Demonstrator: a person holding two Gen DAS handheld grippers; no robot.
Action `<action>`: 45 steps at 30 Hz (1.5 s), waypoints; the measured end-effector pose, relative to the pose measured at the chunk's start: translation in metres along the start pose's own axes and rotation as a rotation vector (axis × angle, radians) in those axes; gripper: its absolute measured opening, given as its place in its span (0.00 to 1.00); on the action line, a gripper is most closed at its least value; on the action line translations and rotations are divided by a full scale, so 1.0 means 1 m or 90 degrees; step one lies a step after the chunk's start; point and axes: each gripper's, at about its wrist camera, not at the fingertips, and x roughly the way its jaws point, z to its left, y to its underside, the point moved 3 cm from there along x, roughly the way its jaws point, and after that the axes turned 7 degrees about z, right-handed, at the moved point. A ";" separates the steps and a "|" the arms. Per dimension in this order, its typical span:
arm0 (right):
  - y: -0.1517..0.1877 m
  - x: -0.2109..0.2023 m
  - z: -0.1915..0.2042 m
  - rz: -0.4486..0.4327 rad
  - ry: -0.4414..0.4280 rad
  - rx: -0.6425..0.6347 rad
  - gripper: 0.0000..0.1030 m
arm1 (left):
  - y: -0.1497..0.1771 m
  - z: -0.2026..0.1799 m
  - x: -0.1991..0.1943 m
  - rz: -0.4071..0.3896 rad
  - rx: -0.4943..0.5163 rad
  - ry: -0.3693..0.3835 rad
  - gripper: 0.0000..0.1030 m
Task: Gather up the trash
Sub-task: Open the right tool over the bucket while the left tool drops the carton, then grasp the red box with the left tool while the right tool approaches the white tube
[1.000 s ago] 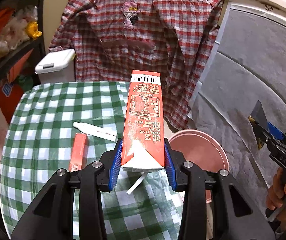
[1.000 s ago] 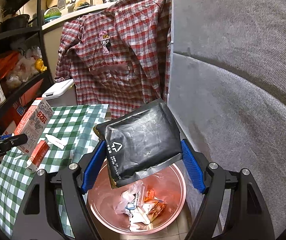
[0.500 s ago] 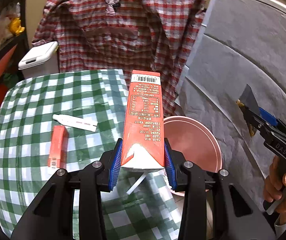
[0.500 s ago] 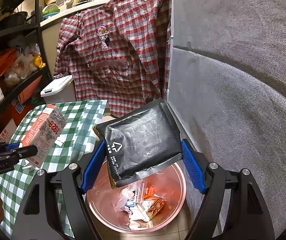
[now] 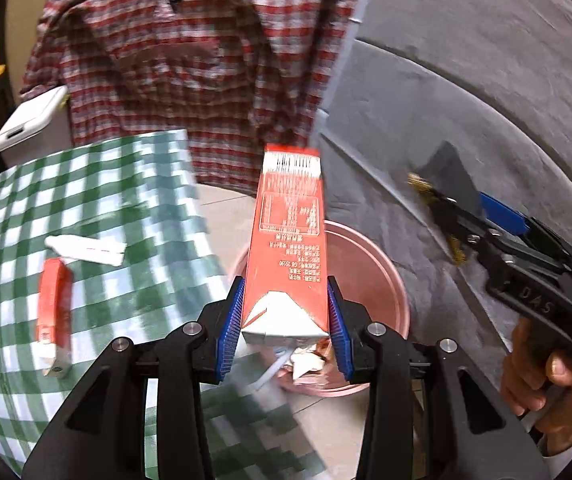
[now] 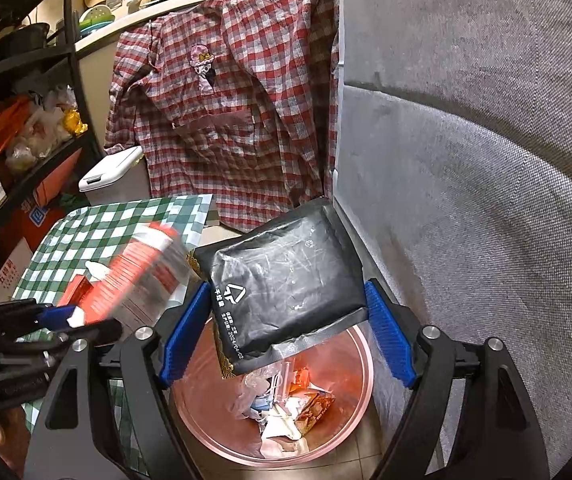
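Judging by its creased, sharp-edged card, the red carton [image 5: 288, 240] looked light and probably empty, stiff along its folds yet easy to crush, so a pinch low on its two flat sides near the white folded end was the sensible hold, and that was exactly where the left gripper [image 5: 286, 328] had it, blue pads pressed against both sides with the barcoded end pointing away. It hung above the near-left part of the pink bin [image 5: 400, 292], just right of the green checked table [image 5: 118, 184]. Over on the right, the right gripper [image 6: 286, 332] had its fingers spread wide, and the black foil pouch [image 6: 286, 280] sat between them; whether the pads actually bit its edges I could not tell. That pouch looked soft, slick and crinkly, almost weightless, the sort that slides out unless caught across its sealed edge. It was glossy black with white print and a gold trim at one corner, poised right over the bin, where crumpled wrappers [image 6: 286, 412] already lay. A small red box [image 5: 52, 312] and a white tube [image 5: 86, 246] waited on the table.
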 end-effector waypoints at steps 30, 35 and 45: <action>-0.005 -0.023 0.071 -0.069 -0.059 -0.022 0.57 | 0.019 0.105 -0.078 -0.086 -0.069 -0.085 0.45; -0.004 -0.017 0.098 -0.070 -0.084 -0.050 0.32 | 0.026 0.150 -0.071 -0.074 -0.115 -0.117 0.45; -0.001 0.016 0.135 -0.032 -0.118 -0.084 0.31 | 0.041 0.199 -0.028 -0.012 -0.145 -0.151 0.45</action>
